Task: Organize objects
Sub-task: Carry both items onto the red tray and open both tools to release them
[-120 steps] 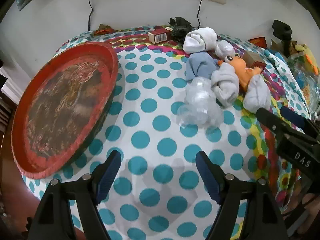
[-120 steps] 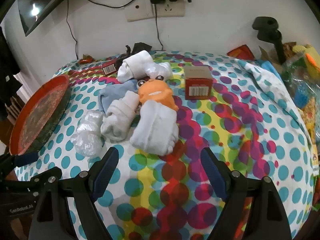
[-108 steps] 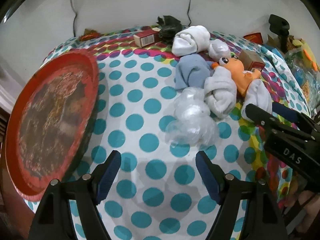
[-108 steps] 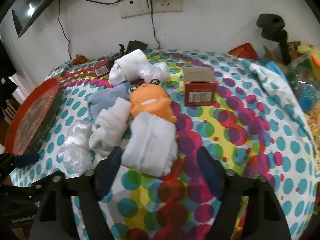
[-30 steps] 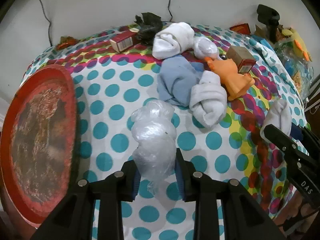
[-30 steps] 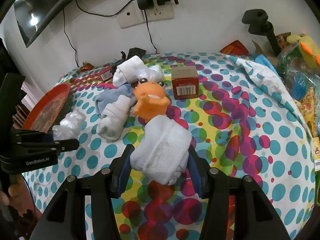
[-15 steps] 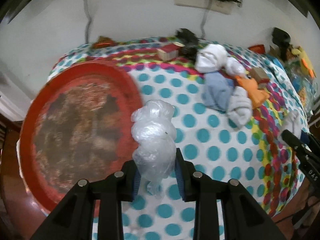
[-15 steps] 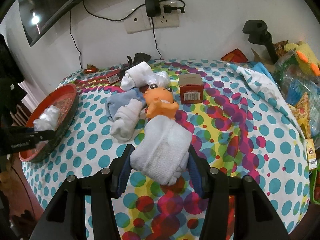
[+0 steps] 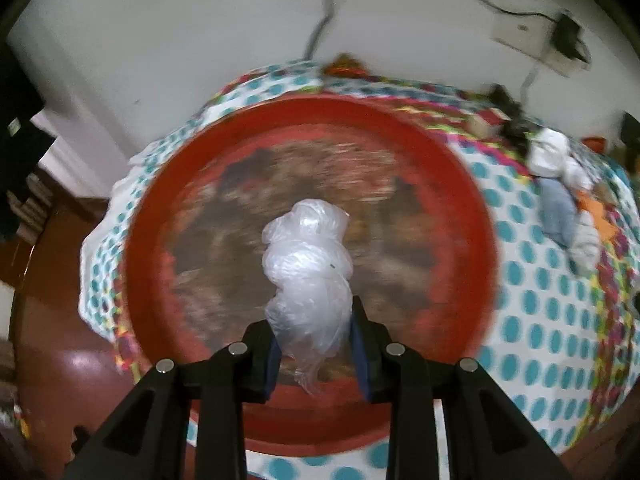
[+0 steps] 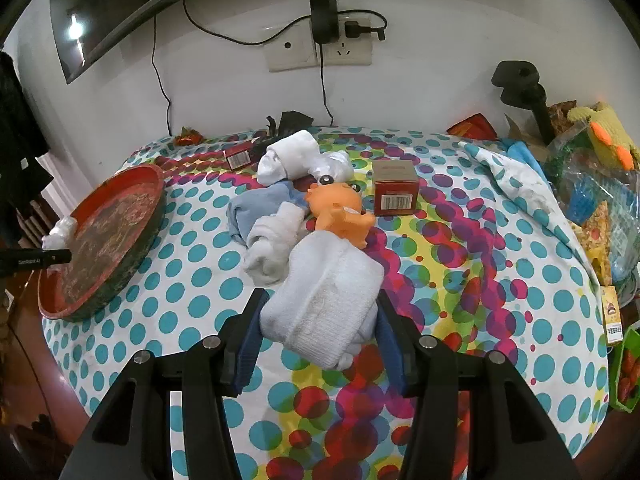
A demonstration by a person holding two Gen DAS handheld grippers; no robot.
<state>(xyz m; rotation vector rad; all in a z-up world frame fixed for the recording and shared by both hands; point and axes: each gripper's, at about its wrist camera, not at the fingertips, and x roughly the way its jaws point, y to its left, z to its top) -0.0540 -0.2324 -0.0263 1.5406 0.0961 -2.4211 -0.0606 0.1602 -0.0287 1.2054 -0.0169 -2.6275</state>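
Against a white wall with a socket strip point(image 10: 320, 54), the desk wears a polka-dot cloth point(image 10: 500, 288). Left gripper point(image 9: 316, 350) fingers pinch a crumpled plastic bag point(image 9: 308, 268) over the red tray point(image 9: 464, 184), probably not touching. Right gripper point(image 10: 316, 340) fingers clamp a white rolled towel point(image 10: 324, 304).

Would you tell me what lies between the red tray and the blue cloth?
Only bare dotted tablecloth lies between the red tray and blue cloth, as the right wrist view shows.
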